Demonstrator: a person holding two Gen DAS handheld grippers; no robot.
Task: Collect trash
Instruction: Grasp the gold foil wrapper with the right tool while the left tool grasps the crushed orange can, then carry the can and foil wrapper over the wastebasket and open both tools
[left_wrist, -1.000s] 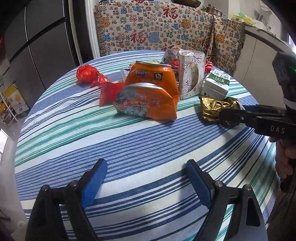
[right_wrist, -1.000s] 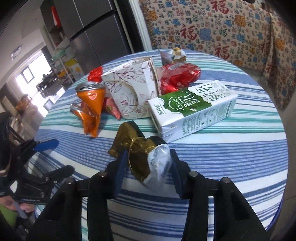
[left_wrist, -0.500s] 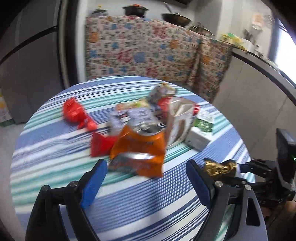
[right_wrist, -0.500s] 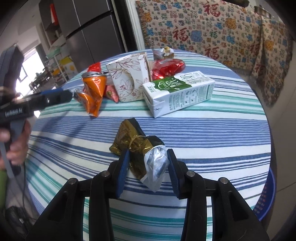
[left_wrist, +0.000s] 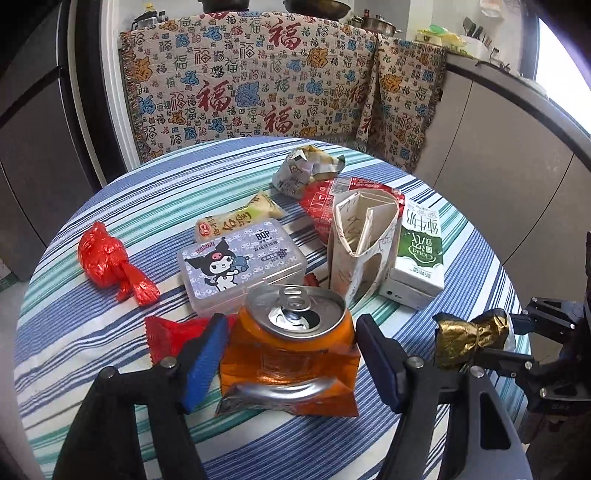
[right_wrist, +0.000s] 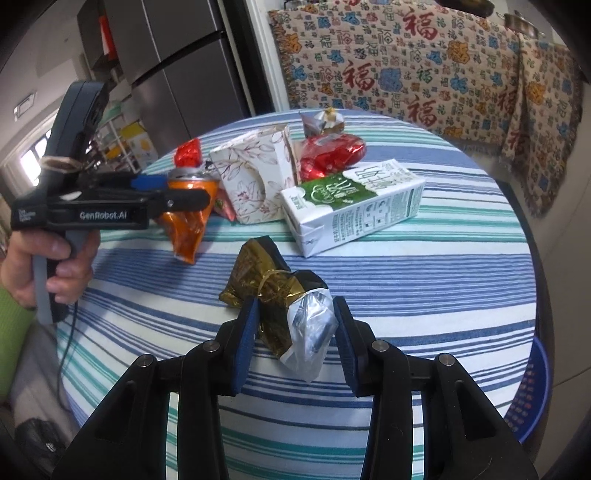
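1. Round tabletop (left_wrist: 110, 376) under a blue, green and white striped cloth, carrying the trash in a cluster around its centre.
2. Left gripper (left_wrist: 291, 358): fingers closing on either side of the crushed orange aluminium drink can (left_wrist: 291, 354), which stands between them; the pads are not yet pressing on it.
3. Right gripper (right_wrist: 293, 334): fingers clenched on the crumpled gold foil wrapper with a silver plastic end (right_wrist: 291, 306), held above the near edge of the tabletop.
4. Green-and-white milk carton (right_wrist: 351, 206), lying on its side towards the right edge of the tabletop, beside the floral-print white paper box (right_wrist: 255, 177).
5. Clear plastic box with a cartoon-character lid (left_wrist: 240, 264), just behind the can.
6. Knotted red plastic bag (left_wrist: 107, 262), near the left edge of the tabletop.
7. Person's hand (right_wrist: 48, 269), gripping the handle of the left gripper.
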